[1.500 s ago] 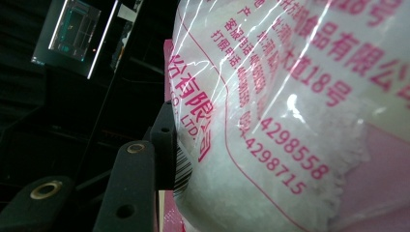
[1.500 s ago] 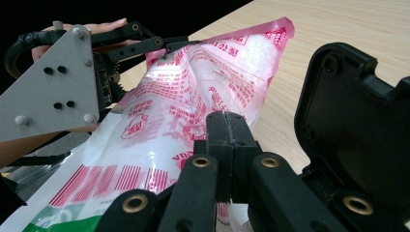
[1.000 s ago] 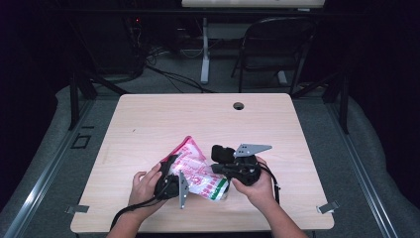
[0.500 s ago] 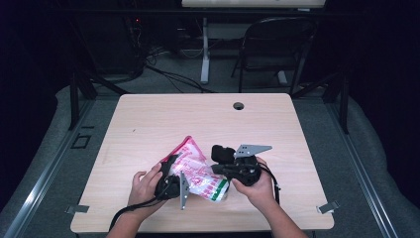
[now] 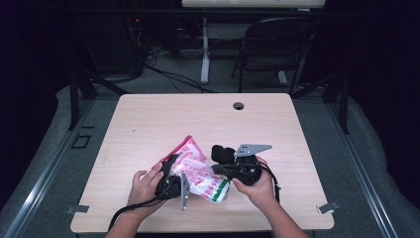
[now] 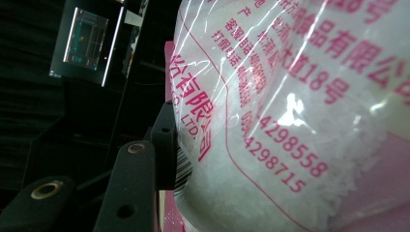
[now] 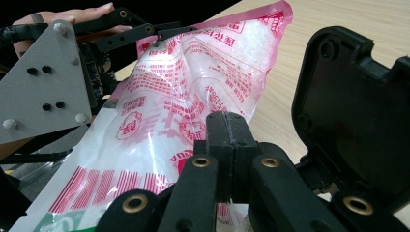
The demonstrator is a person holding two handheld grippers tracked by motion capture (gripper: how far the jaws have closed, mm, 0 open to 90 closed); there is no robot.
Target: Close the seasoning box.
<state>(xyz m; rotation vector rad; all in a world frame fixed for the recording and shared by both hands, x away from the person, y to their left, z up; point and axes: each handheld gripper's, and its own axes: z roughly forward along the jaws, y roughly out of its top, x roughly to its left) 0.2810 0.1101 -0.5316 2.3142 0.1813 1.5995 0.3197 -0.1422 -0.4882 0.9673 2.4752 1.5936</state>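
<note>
A: Two grippers work one bag (image 5: 197, 171), which lies tilted on the near middle of the worktop (image 5: 148, 124). The left gripper (image 5: 171, 176) sits at the bag's left edge, the right gripper (image 5: 225, 166) at its right edge.

B: Are the fingers gripping it?

A: On the left, yes: in the left gripper view one finger (image 6: 167, 145) presses against the bag's side by the barcode, and the right gripper view shows those fingers clamped across the bag's upper edge. The right fingers (image 7: 227, 140) are clenched together, pads touching; the film runs down behind them, and I judge they pinch a fold of it low on the bag, though the pinch itself is hidden.

B: How should this hold go well?

A: Keep both pinches on the film, not on the loose white grains inside. Lift evenly, so that the weight does not slump toward the bag's green end and tear free.

B: Anything changed from a second ago?

A: Nothing I can see. The bag, both hands and both grippers sit at the same spots beside the bag, with the same grip.
</note>
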